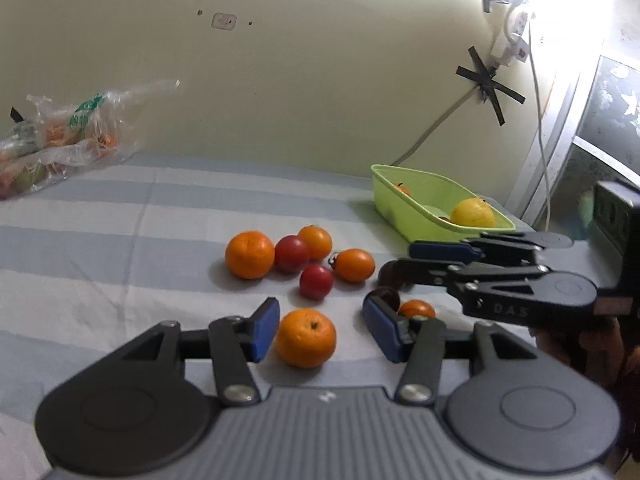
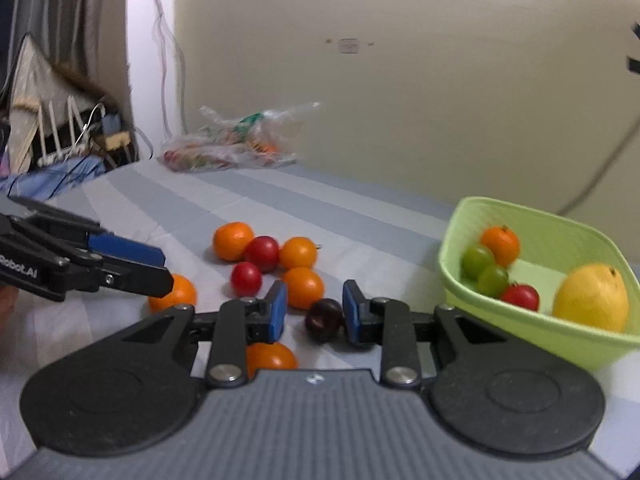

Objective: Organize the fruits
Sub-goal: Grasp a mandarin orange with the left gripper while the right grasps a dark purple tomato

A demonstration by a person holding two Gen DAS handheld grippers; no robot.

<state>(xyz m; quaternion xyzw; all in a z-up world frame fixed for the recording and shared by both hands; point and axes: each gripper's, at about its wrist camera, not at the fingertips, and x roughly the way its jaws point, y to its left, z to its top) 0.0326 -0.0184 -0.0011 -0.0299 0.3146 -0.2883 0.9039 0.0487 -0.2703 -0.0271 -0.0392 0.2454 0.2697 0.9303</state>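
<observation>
The right gripper (image 2: pixel 314 308), jaws not quite pinching the dark plum (image 2: pixel 323 319) (gap at 1 pad), may knock it rolling; the left gripper (image 1: pixel 322 330) stands spread around an orange (image 1: pixel 306 338).

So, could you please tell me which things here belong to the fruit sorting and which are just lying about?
Part of the job:
- loose oranges and red fruits on the striped sheet
- dark plum between the right gripper fingers
- green basket, partly filled

Lying about:
- plastic bag by the wall
- taped cables
</observation>
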